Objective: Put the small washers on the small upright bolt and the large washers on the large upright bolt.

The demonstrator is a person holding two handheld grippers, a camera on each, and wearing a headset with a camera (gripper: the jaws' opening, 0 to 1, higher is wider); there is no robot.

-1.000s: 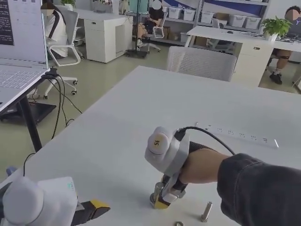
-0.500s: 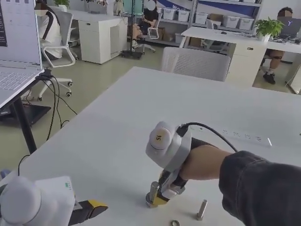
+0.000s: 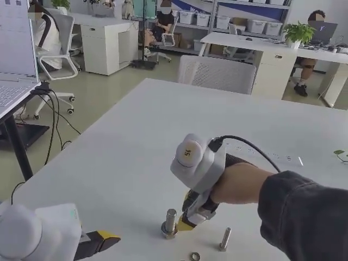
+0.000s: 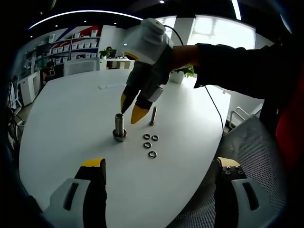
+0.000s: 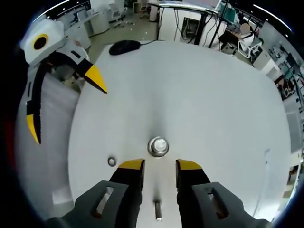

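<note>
Hovering by the large bolt, right gripper fingers stand slightly apart, left gripper fingers wide; washers at its five o'clock look thin, slick: pinch rims.

The head view is looking forward and down from above the worktop at middle range, with the large upright bolt lying toward 6 o'clock. The left gripper view is looking low across the same worktop from further back, with the bolt sitting just off centre toward 9 o'clock. The right gripper view is facing almost straight down on it, close. All three are sharing that bolt.
</note>
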